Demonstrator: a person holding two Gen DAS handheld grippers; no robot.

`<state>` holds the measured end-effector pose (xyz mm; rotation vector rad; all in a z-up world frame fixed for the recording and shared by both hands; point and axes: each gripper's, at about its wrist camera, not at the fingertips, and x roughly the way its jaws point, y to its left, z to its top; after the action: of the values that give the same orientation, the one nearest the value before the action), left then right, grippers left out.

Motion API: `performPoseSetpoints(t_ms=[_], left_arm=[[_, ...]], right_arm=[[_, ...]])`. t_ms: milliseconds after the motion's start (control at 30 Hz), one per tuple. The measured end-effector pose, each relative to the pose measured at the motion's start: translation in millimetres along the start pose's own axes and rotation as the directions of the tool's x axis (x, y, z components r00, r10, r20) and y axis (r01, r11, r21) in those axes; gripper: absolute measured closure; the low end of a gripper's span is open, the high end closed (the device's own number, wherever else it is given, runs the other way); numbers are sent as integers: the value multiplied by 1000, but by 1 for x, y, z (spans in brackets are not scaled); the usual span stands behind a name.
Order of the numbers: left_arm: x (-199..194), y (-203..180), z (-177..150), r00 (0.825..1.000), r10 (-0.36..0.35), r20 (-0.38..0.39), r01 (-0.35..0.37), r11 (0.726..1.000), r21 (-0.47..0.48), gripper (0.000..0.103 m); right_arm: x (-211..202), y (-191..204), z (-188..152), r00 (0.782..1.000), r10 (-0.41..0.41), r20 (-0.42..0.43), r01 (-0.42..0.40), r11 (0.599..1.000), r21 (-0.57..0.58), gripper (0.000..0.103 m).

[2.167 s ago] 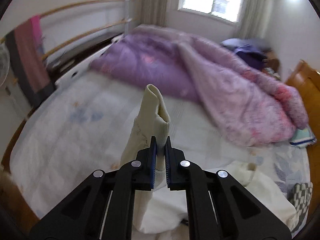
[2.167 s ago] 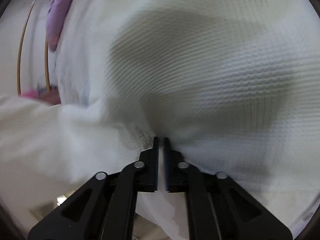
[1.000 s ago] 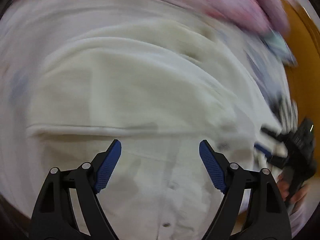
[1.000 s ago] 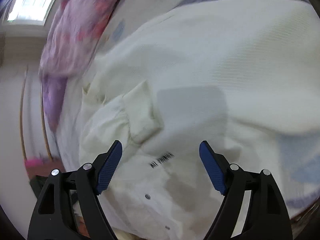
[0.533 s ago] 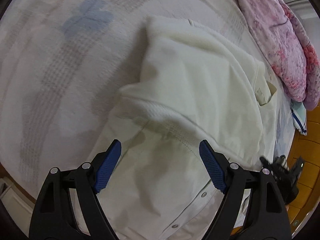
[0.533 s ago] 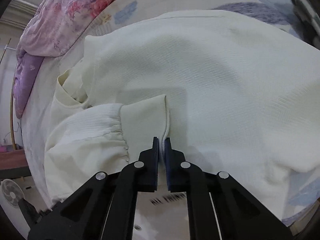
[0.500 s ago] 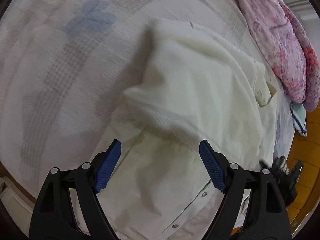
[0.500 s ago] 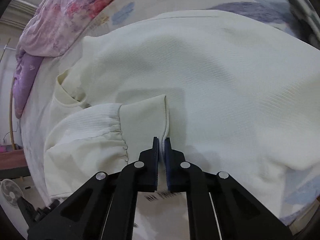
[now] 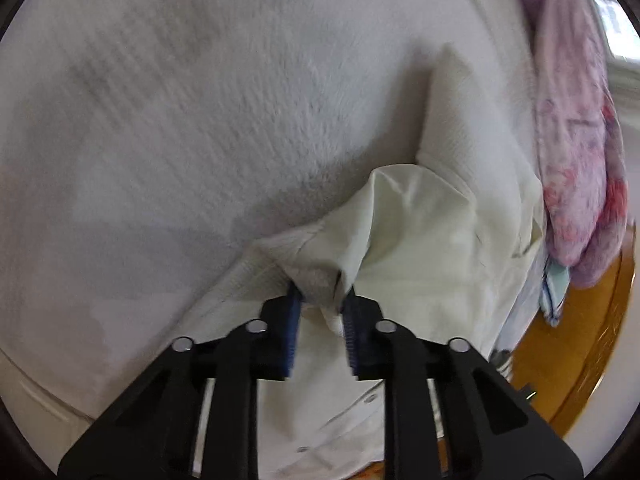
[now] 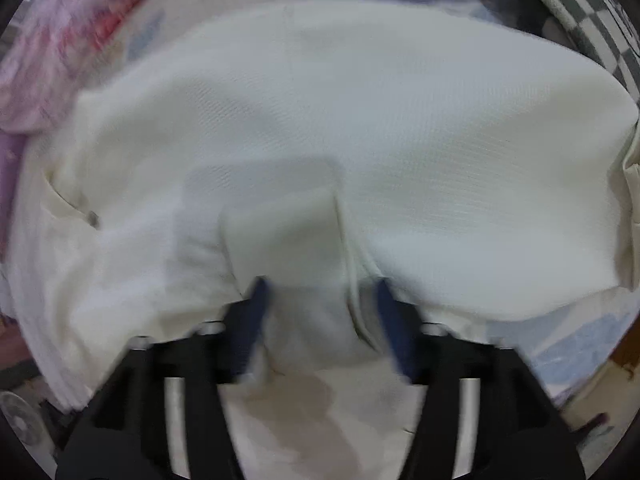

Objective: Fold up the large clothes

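A cream-white snap-button jacket [image 9: 448,240] lies spread on the bed. In the left wrist view my left gripper [image 9: 320,308] has its jaws narrowed around a bunched fold of the jacket's edge [image 9: 320,280], which is lifted off the sheet. In the right wrist view the jacket [image 10: 360,128] fills the frame, with a ribbed sleeve cuff [image 10: 280,232] lying folded over its body. My right gripper [image 10: 320,312] is open, its blue pads either side of the cuff's lower edge. That view is blurred.
A white textured bed sheet [image 9: 200,120] covers the mattress. A pink-purple floral quilt [image 9: 576,140] is heaped on the far side and also shows in the right wrist view [image 10: 52,40]. A wooden bed frame [image 9: 592,340] runs along the right. A checkered cloth [image 10: 592,8] lies at the upper right.
My left gripper has gone from wide open above the jacket to closed on a fold of its edge. My right gripper, shut on the cuff half a second ago, has opened.
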<state>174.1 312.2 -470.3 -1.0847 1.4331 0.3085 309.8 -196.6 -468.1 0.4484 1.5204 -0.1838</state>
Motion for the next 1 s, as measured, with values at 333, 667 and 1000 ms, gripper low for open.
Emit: performPoseSetpoints(t_ms=[333, 667, 1000], left_arm=[[-24, -69, 10, 948, 312, 62, -314, 885, 342, 49], [8, -147, 83, 976, 189, 109, -218, 863, 456, 41], [19, -176, 113, 977, 173, 121, -210, 861, 464, 92]], right_arm=[[40, 58, 12, 994, -78, -72, 61, 974, -217, 37], [28, 31, 37, 996, 19, -89, -22, 999, -39, 86], [36, 43, 29, 997, 7, -71, -11, 998, -64, 98]])
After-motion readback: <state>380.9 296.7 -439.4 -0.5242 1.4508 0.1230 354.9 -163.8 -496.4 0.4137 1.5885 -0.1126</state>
